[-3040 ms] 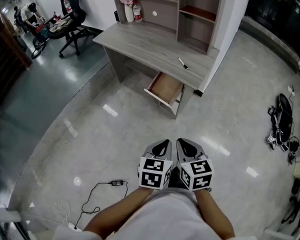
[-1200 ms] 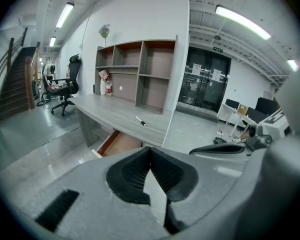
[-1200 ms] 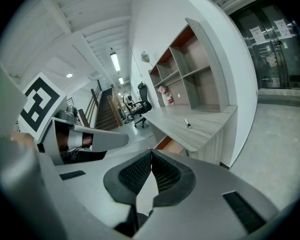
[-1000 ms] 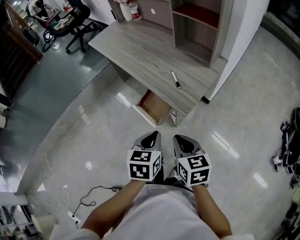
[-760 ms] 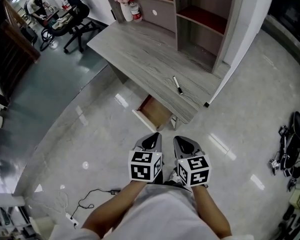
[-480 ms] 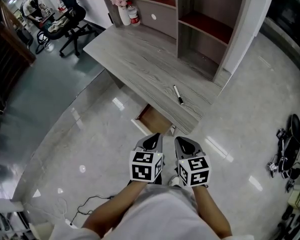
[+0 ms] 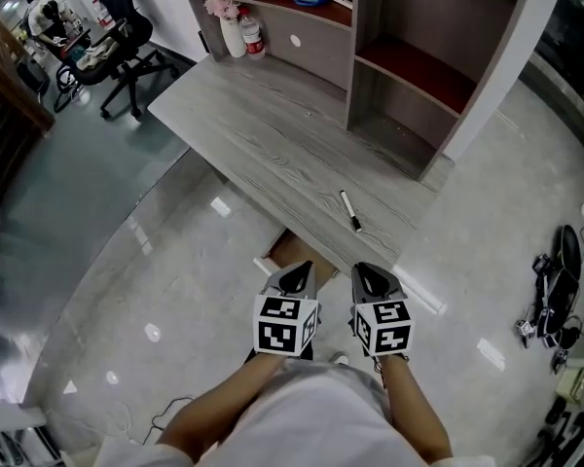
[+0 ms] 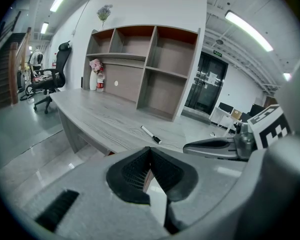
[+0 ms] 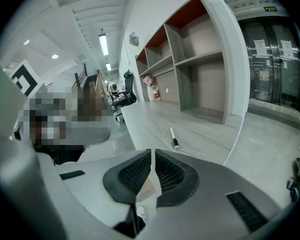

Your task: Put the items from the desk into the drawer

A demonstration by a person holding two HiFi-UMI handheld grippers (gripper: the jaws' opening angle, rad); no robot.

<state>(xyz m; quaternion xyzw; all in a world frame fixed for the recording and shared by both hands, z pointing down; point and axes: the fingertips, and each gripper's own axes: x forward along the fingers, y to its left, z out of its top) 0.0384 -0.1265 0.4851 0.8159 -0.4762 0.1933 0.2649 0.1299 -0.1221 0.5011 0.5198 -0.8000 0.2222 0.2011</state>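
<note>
A black-and-white marker point(image 7: 350, 210) lies on the grey wooden desk point(image 7: 263, 144), close to its near right corner. Under the desk's front edge a drawer point(image 7: 290, 251) stands pulled out, showing only a strip of its brown inside. Just short of that edge, my left gripper point(image 7: 294, 278) and right gripper point(image 7: 374, 278) are held side by side, both shut and holding nothing. The marker point(image 8: 151, 134) shows beyond the closed left gripper point(image 8: 150, 156) in the left gripper view. In the right gripper view it point(image 9: 173, 137) lies ahead of the right gripper point(image 9: 153, 160).
A shelf unit point(image 7: 399, 56) stands on the desk's back half, with a vase and a bottle point(image 7: 232, 29) at its left end. An office chair point(image 7: 112, 42) is far left. Black gear point(image 7: 560, 280) lies on the glossy floor at right.
The view has closed in on the desk: marker and desk edge are nearer, and the open drawer has slid mostly under the edge. Both grippers stay shut, side by side.
</note>
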